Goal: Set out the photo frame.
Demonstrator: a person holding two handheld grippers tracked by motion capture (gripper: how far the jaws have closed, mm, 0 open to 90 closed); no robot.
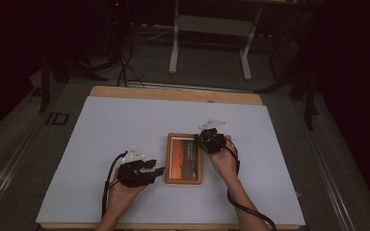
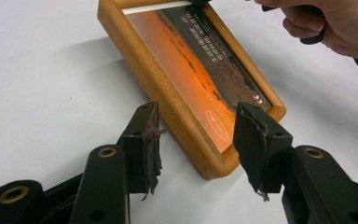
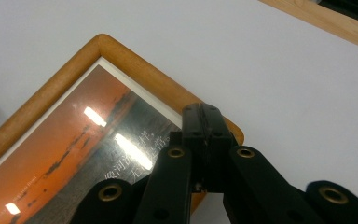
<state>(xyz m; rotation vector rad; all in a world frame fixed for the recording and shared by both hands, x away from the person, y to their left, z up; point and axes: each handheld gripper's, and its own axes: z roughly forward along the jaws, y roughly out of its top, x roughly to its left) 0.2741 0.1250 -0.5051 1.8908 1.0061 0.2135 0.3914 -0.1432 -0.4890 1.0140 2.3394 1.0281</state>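
Observation:
A wooden picture frame [image 1: 184, 158] holding an orange sunset print lies flat on the white sheet. My left gripper [image 1: 156, 167] is open just left of the frame's near left corner. In the left gripper view that corner of the frame [image 2: 186, 70] sits between the spread jaws of the left gripper [image 2: 198, 140], and the worn pads [image 2: 151, 149] do not touch it. My right gripper [image 1: 203, 139] is shut, its tip over the frame's far right corner. In the right gripper view the closed right gripper [image 3: 204, 114] rests at the rim of the frame [image 3: 65, 154] with nothing between its jaws.
The white sheet [image 1: 125, 125] covers most of the wooden table [image 1: 173, 94]. Beyond the table stand white desk legs [image 1: 175, 43] and cables [image 1: 125, 67] on a dark floor. The person's right hand [image 2: 326, 28] is at the top right of the left gripper view.

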